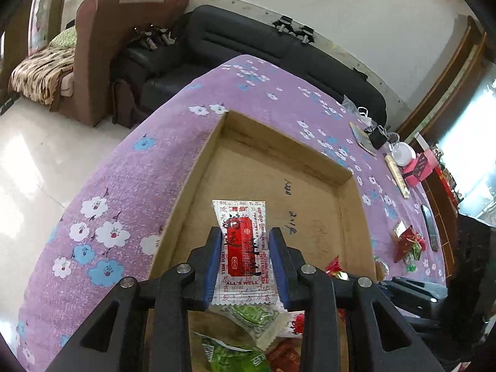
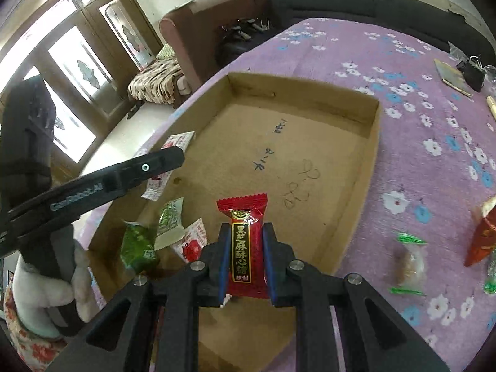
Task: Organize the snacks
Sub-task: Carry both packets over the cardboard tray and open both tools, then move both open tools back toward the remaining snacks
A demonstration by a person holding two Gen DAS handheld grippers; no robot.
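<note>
A shallow cardboard box (image 1: pixel 310 155) (image 2: pixel 373 124) lies on the purple flowered tablecloth. My left gripper (image 1: pixel 245 232) is shut on a white and red sachet (image 1: pixel 243 248) marked "ALL'S WELL", held above the box's near left part. My right gripper (image 2: pixel 246 226) is shut on a red candy (image 2: pixel 245 248) with a black and gold label, held over the box's near end. In the box's near left corner lie a green packet (image 2: pixel 138 248), a white-green sachet (image 2: pixel 169 217) and a red-white sachet (image 2: pixel 192 245). The left gripper's body (image 2: pixel 117 179) shows in the right wrist view.
Loose candies (image 2: pixel 409 263) and a red packet (image 2: pixel 483 235) lie on the cloth right of the box; they also show in the left wrist view (image 1: pixel 406 245). A phone (image 1: pixel 429 229), a notebook (image 2: pixel 449 76) and a jar (image 1: pixel 403 152) sit farther along. A black sofa (image 1: pixel 248 40) stands behind the table.
</note>
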